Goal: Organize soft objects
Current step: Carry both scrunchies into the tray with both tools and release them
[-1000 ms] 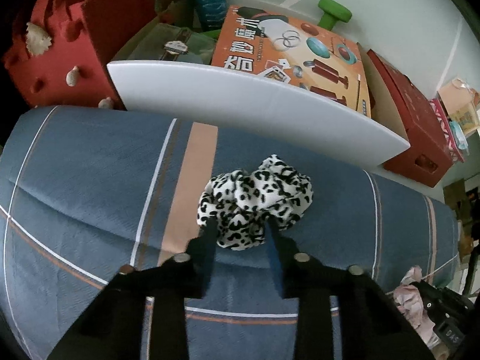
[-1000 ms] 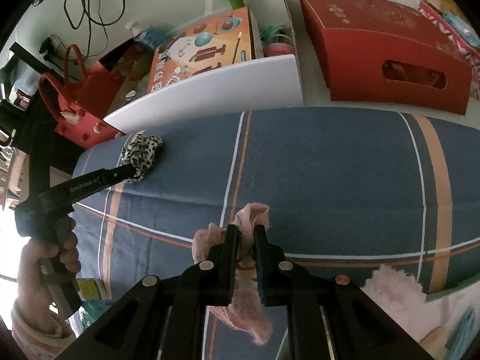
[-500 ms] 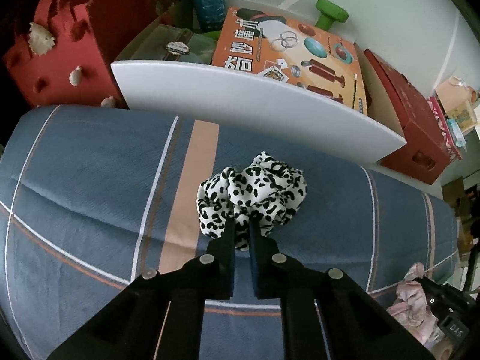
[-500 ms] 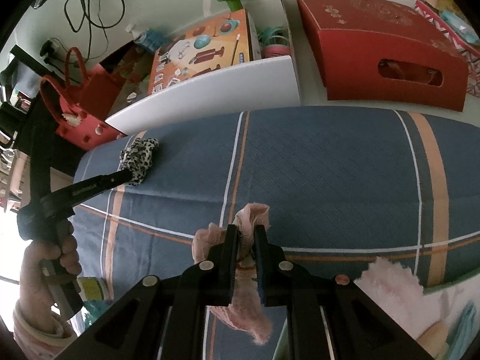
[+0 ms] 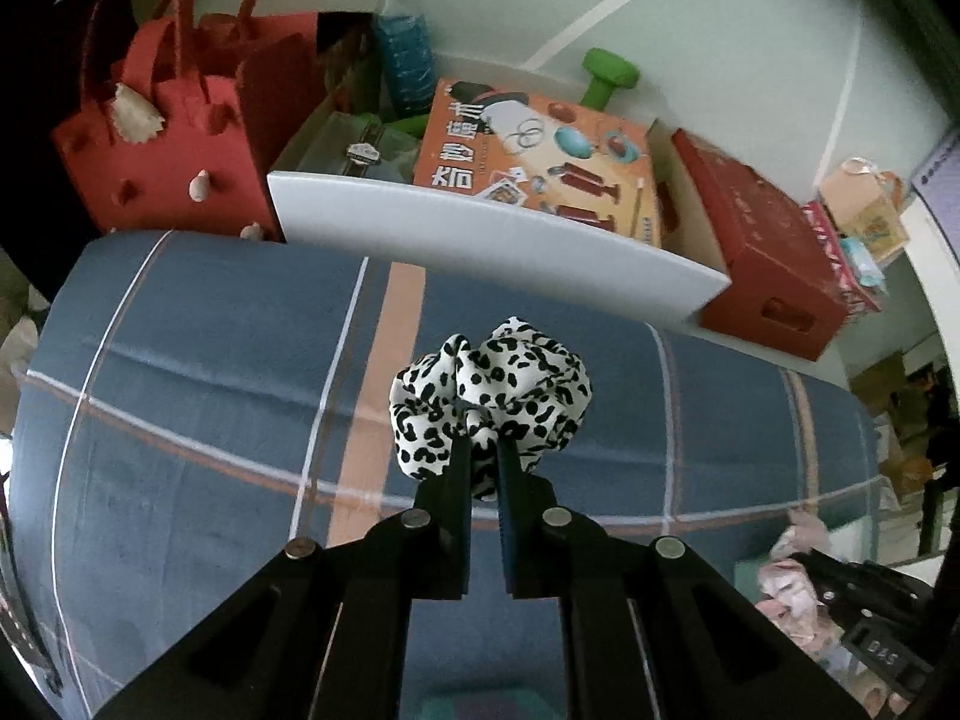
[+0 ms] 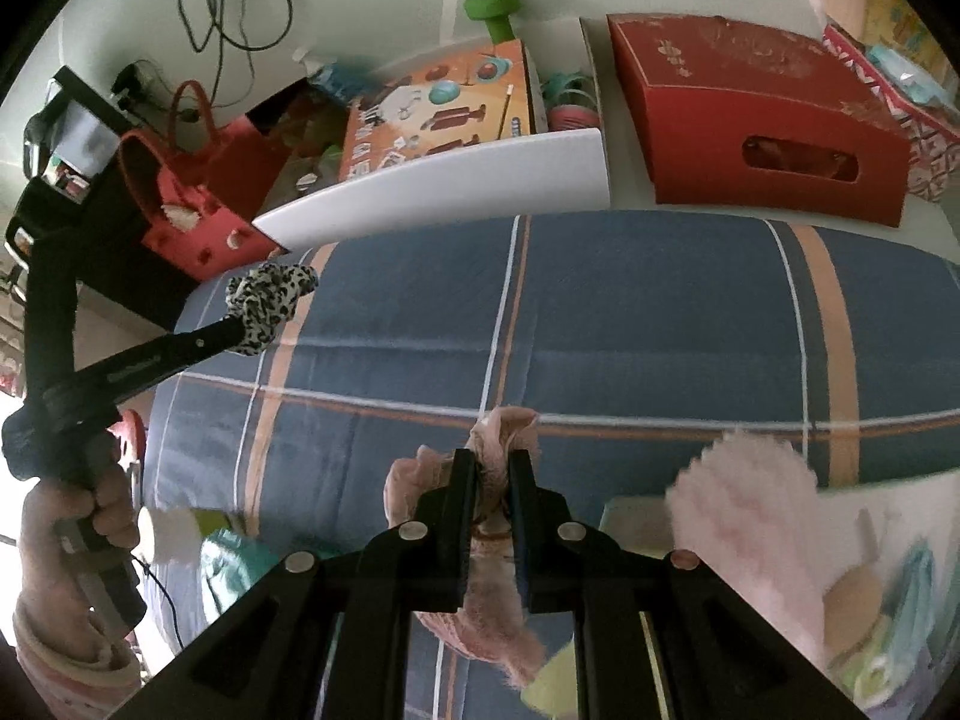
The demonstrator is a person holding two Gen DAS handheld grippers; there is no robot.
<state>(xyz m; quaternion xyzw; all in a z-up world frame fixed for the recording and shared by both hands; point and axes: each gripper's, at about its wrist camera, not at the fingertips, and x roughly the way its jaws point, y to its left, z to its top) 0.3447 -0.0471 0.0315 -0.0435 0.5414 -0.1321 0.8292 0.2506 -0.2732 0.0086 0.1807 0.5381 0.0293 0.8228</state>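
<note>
Above the striped cushion, two tools, left tool clamping one leopard scrunchie, right tool one pink scrunchie.

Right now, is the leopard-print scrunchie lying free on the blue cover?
No, the left gripper has its jaws shut on the leopard-print scrunchie, pinching its fabric.

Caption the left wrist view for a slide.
Left gripper shut on a leopard-print scrunchie above the blue striped cushion.
</note>
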